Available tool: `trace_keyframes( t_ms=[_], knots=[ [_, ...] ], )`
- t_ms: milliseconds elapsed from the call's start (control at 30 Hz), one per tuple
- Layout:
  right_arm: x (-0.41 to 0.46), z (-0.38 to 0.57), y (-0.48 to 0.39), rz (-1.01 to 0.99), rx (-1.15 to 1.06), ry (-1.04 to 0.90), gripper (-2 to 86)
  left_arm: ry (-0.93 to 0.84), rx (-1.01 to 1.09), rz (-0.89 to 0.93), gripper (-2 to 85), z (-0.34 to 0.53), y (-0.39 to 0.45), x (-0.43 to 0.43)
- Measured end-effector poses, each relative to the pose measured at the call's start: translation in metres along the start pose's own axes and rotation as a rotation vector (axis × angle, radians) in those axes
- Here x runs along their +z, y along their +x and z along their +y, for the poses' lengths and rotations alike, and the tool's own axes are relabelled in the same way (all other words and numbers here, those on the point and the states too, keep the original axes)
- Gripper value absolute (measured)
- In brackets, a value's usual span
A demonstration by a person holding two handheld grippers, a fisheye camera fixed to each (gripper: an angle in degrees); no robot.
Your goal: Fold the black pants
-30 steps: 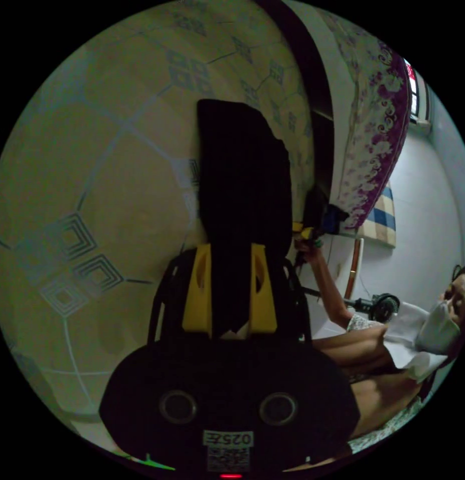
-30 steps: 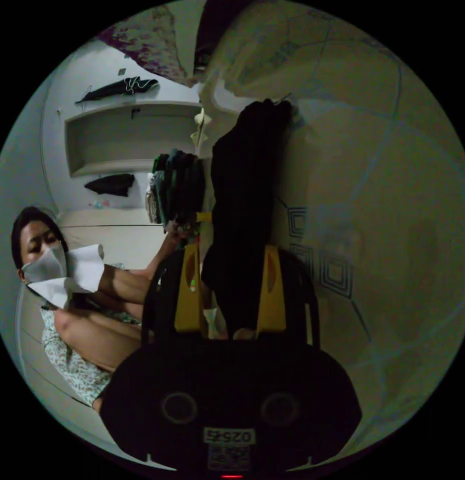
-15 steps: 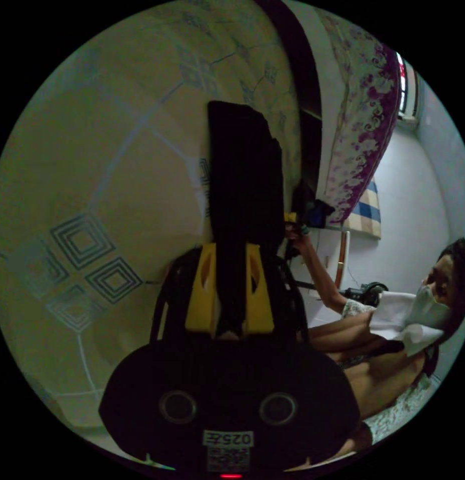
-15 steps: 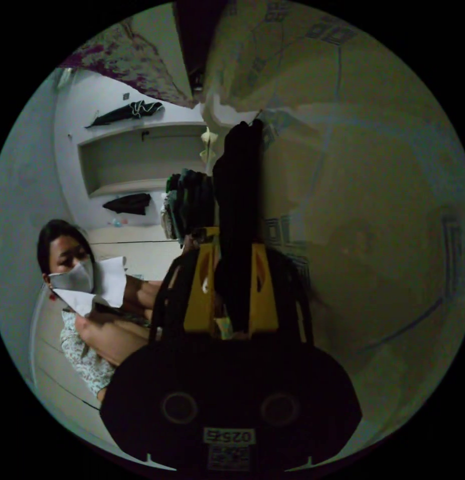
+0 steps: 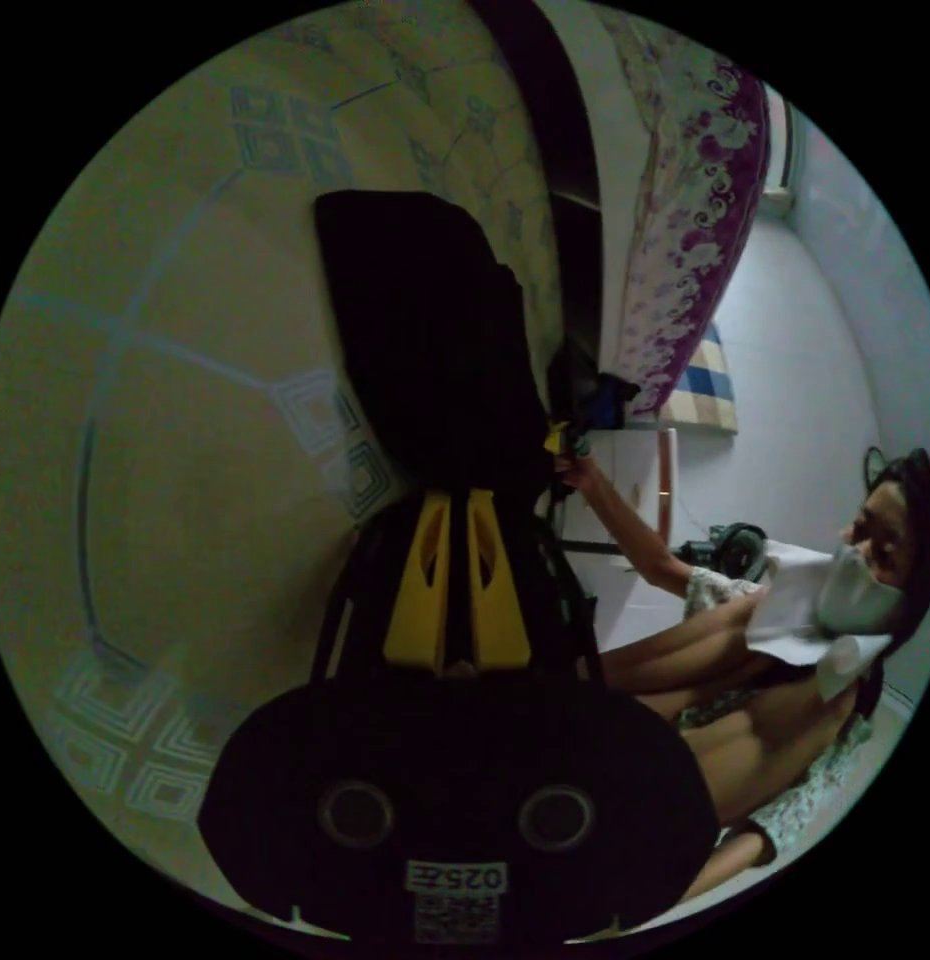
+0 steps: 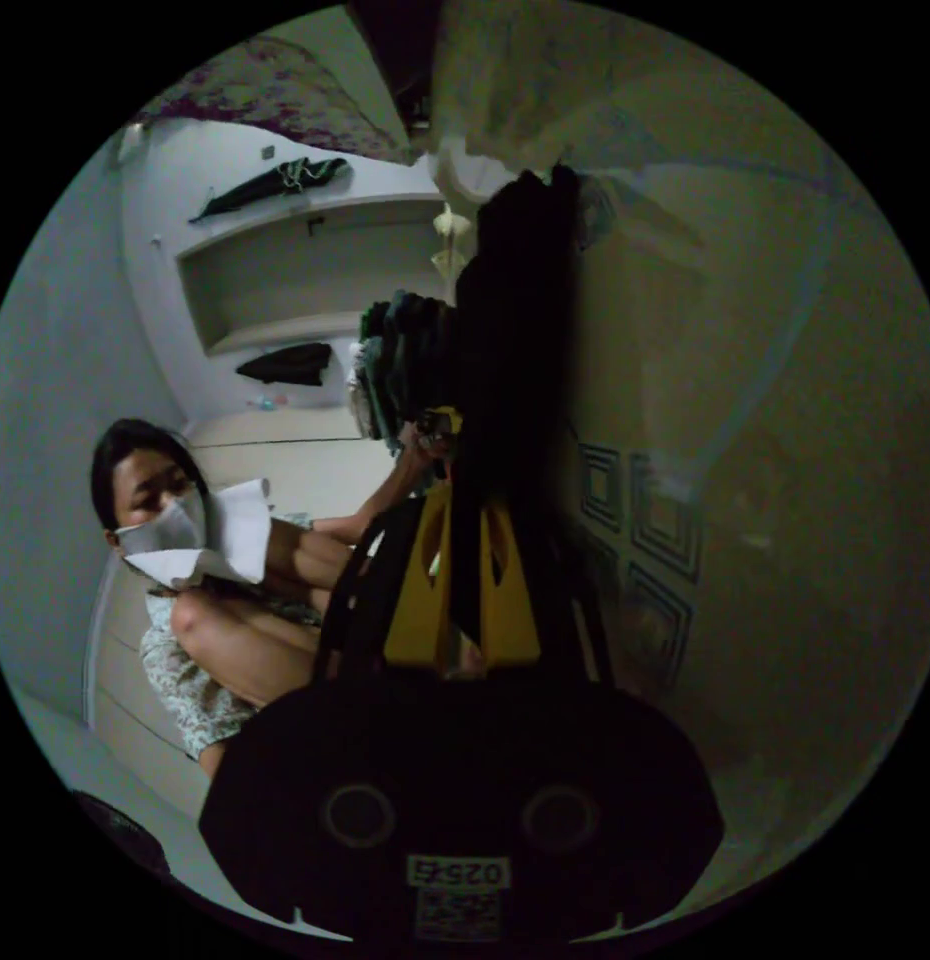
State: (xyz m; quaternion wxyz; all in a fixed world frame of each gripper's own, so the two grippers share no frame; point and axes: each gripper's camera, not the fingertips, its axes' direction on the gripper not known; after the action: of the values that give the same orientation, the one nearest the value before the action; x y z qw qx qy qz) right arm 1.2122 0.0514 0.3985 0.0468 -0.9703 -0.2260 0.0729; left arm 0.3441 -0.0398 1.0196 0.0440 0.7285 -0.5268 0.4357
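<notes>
The black pants point(image 5: 425, 340) lie on a pale patterned mat point(image 5: 185, 420) and run up into my left gripper point(image 5: 457, 500), whose yellow jaws are shut on the dark cloth. In the right gripper view the same black pants point(image 6: 515, 340) stretch away from my right gripper point(image 6: 465, 500), its yellow jaws closed tight on a fold of them. The other gripper point(image 5: 563, 440) appears at the pants' far edge in the left gripper view, held by a hand. In the right gripper view the opposite gripper point(image 6: 440, 422) sits beside the pants.
A person point(image 5: 815, 630) sits on the floor beside the mat, arm stretched toward the pants. A bed with a purple flowered cover point(image 5: 675, 220) rises behind. A stack of folded clothes point(image 6: 400, 365) stands near the pants; wall shelves point(image 6: 285, 290) hold dark items.
Both pairs of jaws have closed from a wide gap to a narrow pinch on the pants. Both views have shifted and rolled with the hands.
</notes>
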Motion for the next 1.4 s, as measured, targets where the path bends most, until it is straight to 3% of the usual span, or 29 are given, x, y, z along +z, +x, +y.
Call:
trace_keyframes(
  t_ms=[67, 167, 333, 467, 600, 767, 833, 867, 1100, 1200, 1267, 1400],
  knots=[
    [-0.014, 0.01, -0.015, -0.094, -0.086, 0.095, 4.4, 0.039, 0.066, 0.159, -1.5, -0.008, 0.003, -0.007],
    [-0.034, -0.001, -0.051, -0.128, -0.216, 0.159, 4.1, 0.14, 0.201, 0.243, -1.5, -0.039, 0.041, -0.038],
    [-0.063, -0.036, -0.139, 0.068, -0.463, 0.148, 4.0, 0.159, 0.479, 0.041, -1.4, -0.112, 0.153, -0.074],
    [-0.067, -0.02, -0.191, 0.172, -0.609, 0.154, 4.3, 0.162, 0.677, -0.057, -1.3, -0.115, 0.222, -0.068],
    [-0.05, 0.008, -0.163, 0.31, -0.525, 0.129, 4.4, 0.072, 0.637, -0.152, -1.2, -0.101, 0.205, -0.008],
    [-0.01, 0.078, -0.019, 0.431, -0.194, 0.105, 3.9, -0.112, 0.369, -0.176, -1.4, -0.071, 0.069, 0.141],
    [0.001, 0.108, 0.019, 0.388, -0.157, 0.152, 3.9, -0.224, 0.283, -0.212, -1.5, -0.056, 0.029, 0.193],
    [0.0, 0.128, 0.034, 0.295, -0.167, 0.262, 4.2, -0.197, 0.289, -0.139, -1.3, -0.046, 0.019, 0.211],
    [-0.018, 0.163, 0.076, 0.082, -0.109, 0.383, 12.1, -0.14, 0.28, -0.135, 1.6, -0.026, 0.028, 0.269],
    [-0.034, 0.162, 0.074, 0.156, -0.133, 0.488, 14.0, -0.049, 0.255, -0.214, 4.1, -0.023, 0.045, 0.286],
    [-0.034, 0.161, 0.064, 0.313, -0.199, 0.519, 15.3, 0.011, 0.277, -0.256, 4.6, -0.007, 0.069, 0.312],
    [-0.003, 0.162, 0.076, 0.507, -0.116, 0.39, 20.7, 0.032, 0.471, -0.531, 7.2, 0.053, 0.127, 0.391]
  ],
)
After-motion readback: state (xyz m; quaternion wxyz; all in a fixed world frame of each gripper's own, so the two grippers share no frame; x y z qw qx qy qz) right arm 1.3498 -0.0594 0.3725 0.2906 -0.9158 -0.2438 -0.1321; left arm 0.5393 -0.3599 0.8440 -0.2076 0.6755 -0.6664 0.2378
